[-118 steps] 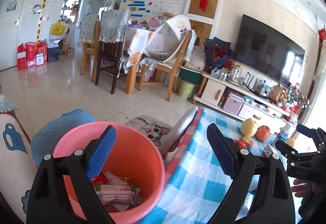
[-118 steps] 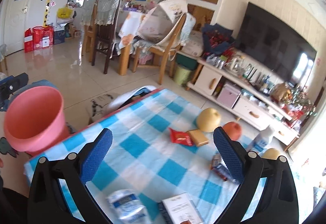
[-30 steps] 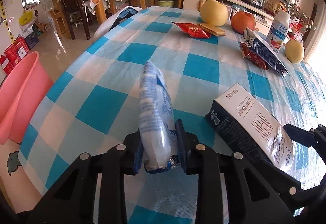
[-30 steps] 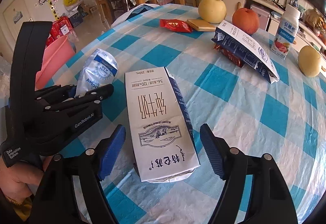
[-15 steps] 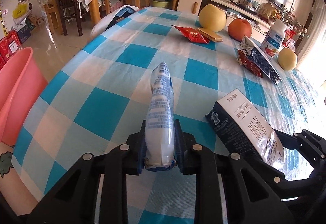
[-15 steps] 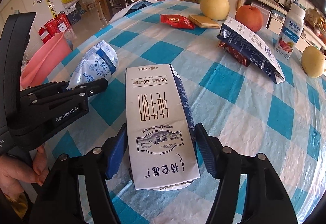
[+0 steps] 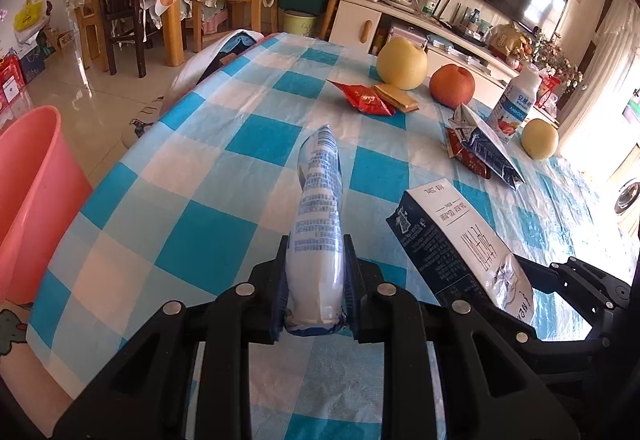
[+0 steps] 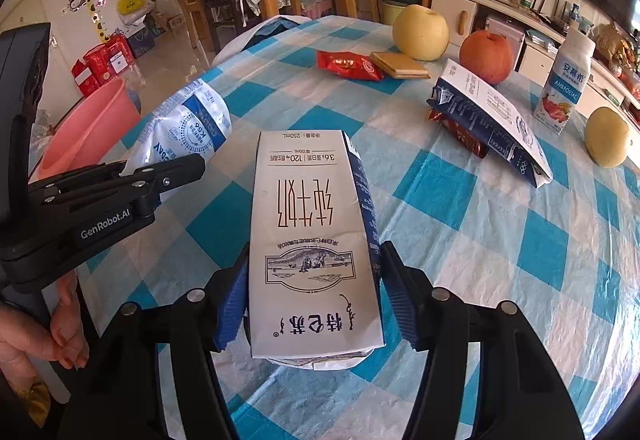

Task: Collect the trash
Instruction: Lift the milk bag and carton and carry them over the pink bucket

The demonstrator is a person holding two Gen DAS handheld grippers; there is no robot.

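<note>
Left wrist view: pink bin at far left beside the bench. Left tool clamps the milk pouch, raised clear, likely for the bin. Right tool is closing on the flat milk carton, pads about touching its sides.

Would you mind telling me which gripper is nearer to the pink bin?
Left. The left gripper, shut on the milk pouch, is beside the pink bin; the right gripper is farther inward, around the milk carton.
</note>
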